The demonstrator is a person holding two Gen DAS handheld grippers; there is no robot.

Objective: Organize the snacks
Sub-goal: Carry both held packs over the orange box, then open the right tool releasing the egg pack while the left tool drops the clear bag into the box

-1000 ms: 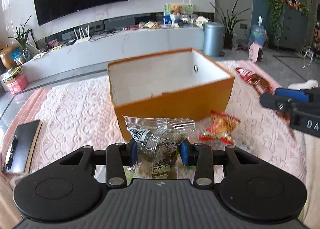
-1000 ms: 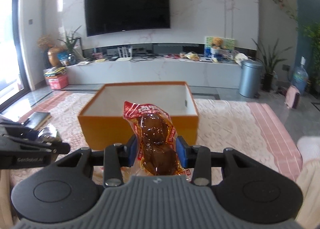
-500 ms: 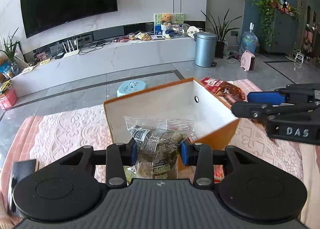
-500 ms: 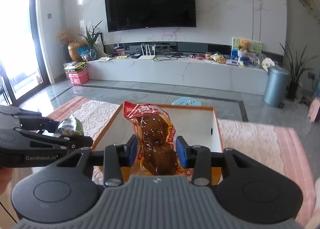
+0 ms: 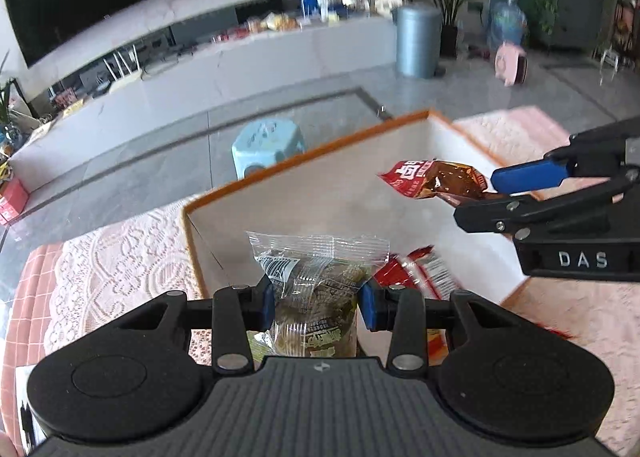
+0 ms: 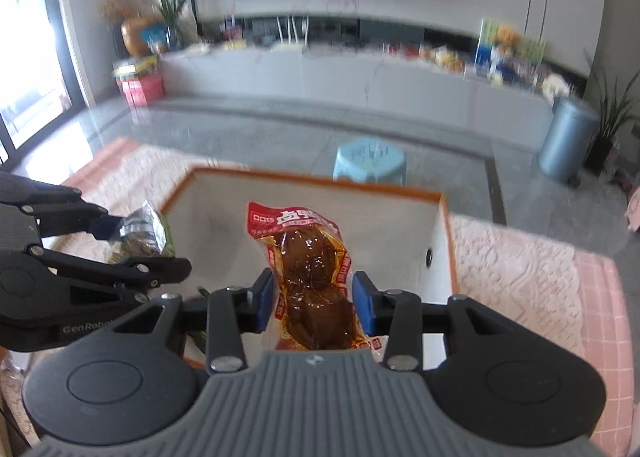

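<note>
My left gripper is shut on a clear packet of green pickled snack and holds it over the near rim of the orange box. My right gripper is shut on a red packet of brown braised snack and holds it above the box's white inside. Each gripper shows in the other's view: the right one with its red packet at the right, the left one with its green packet at the left. A red snack packet lies inside the box, blurred.
The box stands on a pink lace-covered table. A light blue stool stands on the floor beyond the table. A dark notebook edge lies at the table's near left.
Both grippers have moved forward and tipped down over the box, each still holding its packet. The box's inside now fills more of both views.
</note>
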